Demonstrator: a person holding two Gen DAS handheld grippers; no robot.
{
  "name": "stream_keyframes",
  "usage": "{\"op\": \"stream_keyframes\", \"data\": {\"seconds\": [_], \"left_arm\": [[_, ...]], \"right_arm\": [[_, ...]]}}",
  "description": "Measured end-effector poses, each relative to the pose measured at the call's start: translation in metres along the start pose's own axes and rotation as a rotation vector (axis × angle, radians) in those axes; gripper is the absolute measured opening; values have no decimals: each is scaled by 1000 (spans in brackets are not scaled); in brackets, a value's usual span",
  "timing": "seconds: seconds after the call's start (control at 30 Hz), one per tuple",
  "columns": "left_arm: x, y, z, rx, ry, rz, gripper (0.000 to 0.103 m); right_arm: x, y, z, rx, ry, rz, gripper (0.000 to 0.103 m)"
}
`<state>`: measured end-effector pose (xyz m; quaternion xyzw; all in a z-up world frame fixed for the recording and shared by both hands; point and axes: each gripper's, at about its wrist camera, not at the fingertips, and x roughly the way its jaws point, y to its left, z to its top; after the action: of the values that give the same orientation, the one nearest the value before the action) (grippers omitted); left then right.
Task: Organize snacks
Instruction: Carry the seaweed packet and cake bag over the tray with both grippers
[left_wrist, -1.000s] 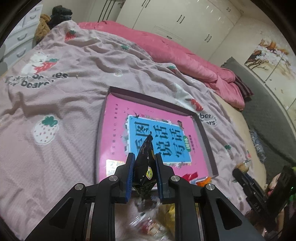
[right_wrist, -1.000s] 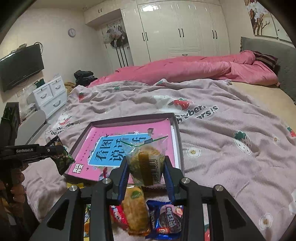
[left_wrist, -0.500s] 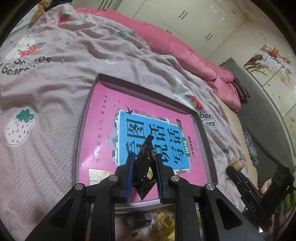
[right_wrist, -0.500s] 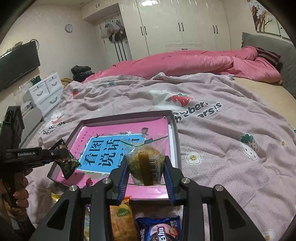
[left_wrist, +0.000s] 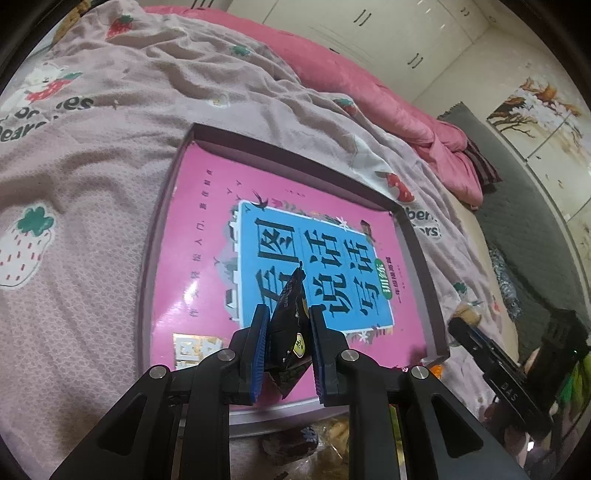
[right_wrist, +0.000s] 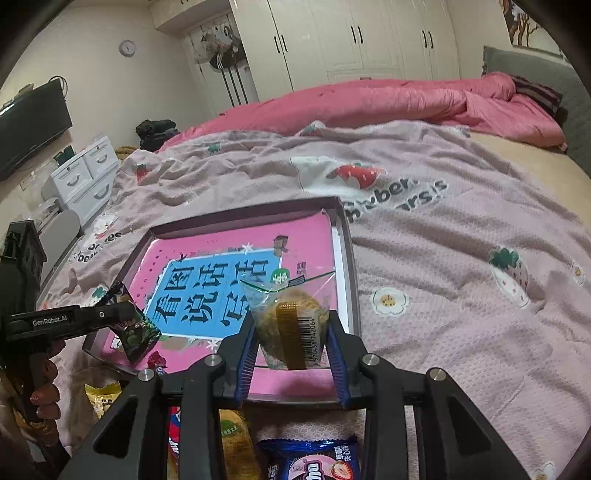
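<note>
My left tool (left_wrist: 285, 325) pinches a dark snack packet (left_wrist: 290, 314) over the pink-lined tray (left_wrist: 413, 251); my right tool (right_wrist: 291, 341) pinches a clear-wrapped pastry (right_wrist: 286, 314).

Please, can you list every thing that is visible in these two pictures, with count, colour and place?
tray: one, dark rim, on the blanket, a pink and blue book in it
dark snack packet: one, black, in the left gripper, over the tray
clear snack bag: one, yellowish food inside, in the right gripper
loose snacks: several, blue, red, yellow, in front of the tray
blanket: one, pale pink, strawberry print, on the bed
quilt: one, pink, far side
left gripper: black, shut
right gripper: black, shut
</note>
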<state>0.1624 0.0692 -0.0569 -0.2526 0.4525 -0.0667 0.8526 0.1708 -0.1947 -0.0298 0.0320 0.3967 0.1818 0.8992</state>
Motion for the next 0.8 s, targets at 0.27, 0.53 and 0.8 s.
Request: {"op": "stream_keyframes", "data": {"seconds": [0.27, 0.53, 0.8], "left_arm": [[2, 7, -2, -16, 19, -1, 23], [1, 7, -6, 27, 34, 9, 25], [0, -3, -8, 118, 29, 84, 28]], "right_arm": [[12, -2, -7, -8, 56, -37, 36], [20, 3, -13, -48, 94, -62, 36], [23, 2, -14, -38, 105, -51, 36]]}}
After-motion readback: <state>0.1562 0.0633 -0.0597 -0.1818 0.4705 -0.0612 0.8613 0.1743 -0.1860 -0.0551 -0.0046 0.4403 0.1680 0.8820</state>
